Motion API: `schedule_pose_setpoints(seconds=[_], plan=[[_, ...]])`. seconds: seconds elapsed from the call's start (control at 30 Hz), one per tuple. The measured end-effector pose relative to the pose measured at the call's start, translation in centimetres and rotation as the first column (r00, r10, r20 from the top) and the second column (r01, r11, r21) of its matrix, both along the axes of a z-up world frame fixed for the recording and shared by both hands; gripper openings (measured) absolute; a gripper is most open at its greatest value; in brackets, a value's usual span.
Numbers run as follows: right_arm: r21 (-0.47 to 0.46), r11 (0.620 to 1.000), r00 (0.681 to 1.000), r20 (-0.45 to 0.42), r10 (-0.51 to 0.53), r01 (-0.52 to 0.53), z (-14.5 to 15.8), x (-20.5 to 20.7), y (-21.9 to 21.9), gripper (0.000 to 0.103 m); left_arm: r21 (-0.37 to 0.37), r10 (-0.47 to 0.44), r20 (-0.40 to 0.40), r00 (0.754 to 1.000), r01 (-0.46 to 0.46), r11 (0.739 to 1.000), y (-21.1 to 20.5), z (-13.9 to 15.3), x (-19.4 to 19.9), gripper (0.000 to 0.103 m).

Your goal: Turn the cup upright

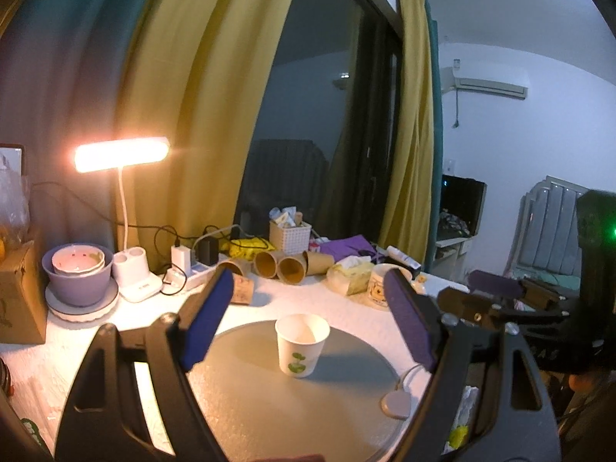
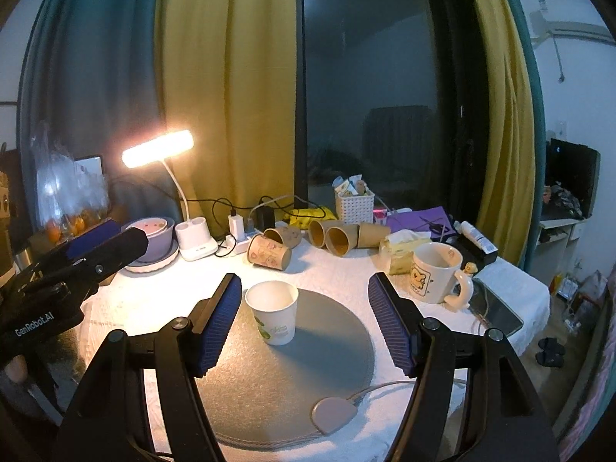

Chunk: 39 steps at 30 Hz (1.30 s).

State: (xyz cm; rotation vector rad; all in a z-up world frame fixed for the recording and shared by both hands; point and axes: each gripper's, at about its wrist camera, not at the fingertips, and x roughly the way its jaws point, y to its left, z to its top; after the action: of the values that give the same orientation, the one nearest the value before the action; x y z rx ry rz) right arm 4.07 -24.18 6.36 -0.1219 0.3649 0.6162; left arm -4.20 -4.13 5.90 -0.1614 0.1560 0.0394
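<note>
white paper cup with a green leaf print (image 1: 302,345) stands upright, mouth up, on the round grey mat (image 1: 269,404), at centre frame in both wrist views. cup inside looks empty.

left gripper (image 1: 310,321): blue-padded fingers (image 1: 210,319) spread wide, one either side of the cup, not touching it, pinching nothing. cup sits just below and between the pads in the left wrist view.

right gripper (image 2: 304,321): also spread wide, holding nothing. cup (image 2: 272,312) lies close to its left-frame pad (image 2: 217,323), a narrow gap visible; well apart from the right-frame pad.

in the right wrist view the left gripper (image 2: 111,240) enters from the left edge of frame, above the worktop (image 2: 338,269) with its white textured cover.

behind the mat: brown paper cups lying on their sides (image 2: 269,252), a white ceramic mug with a cartoon print (image 2: 437,271) upright at right of frame, a lit white desk lamp (image 2: 158,148) at upper left. a small pale round puck on a cable (image 2: 333,414) rests at the mat's lower right edge.
</note>
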Motion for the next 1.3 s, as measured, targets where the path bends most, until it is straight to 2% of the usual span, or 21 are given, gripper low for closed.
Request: schedule_pose_setpoints(seconds=[1.3], plan=[[-0.011,1.0,0.999,-0.035,0.01,-0.011,-0.99,0.41,0.12,0.071,0.001,-0.005,-0.015,1.0,0.005,1.0,0.18,-0.39,0.33,0.081]])
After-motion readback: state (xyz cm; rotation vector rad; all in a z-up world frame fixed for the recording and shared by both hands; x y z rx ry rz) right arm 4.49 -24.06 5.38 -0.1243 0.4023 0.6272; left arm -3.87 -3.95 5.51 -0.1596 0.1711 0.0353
